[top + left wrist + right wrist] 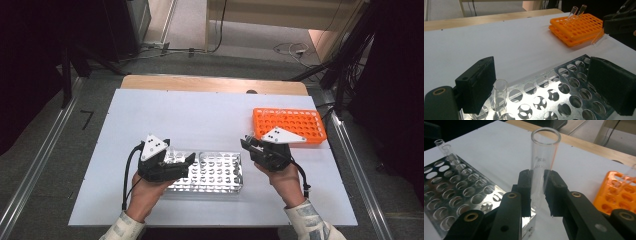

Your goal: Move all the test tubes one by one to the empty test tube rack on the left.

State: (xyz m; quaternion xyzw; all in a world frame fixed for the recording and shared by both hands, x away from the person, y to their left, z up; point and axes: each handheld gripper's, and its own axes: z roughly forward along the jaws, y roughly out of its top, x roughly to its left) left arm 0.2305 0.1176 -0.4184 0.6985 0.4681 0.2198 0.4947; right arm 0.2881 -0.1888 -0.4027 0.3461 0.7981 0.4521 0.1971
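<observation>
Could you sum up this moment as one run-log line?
right gripper: shut on tube, upright | left gripper: open over metal rack, beside a standing tube | orange rack: far right

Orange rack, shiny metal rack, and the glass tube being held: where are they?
orange rack (290, 125), high view, middle of its holed top.
metal rack (215, 172), high view, its holed top plate.
glass tube (543, 162), right gripper view, its clear wall above the fingers.

White table (200, 115), metal tube rack (212, 174) near edge, orange rack (290, 125) far right
</observation>
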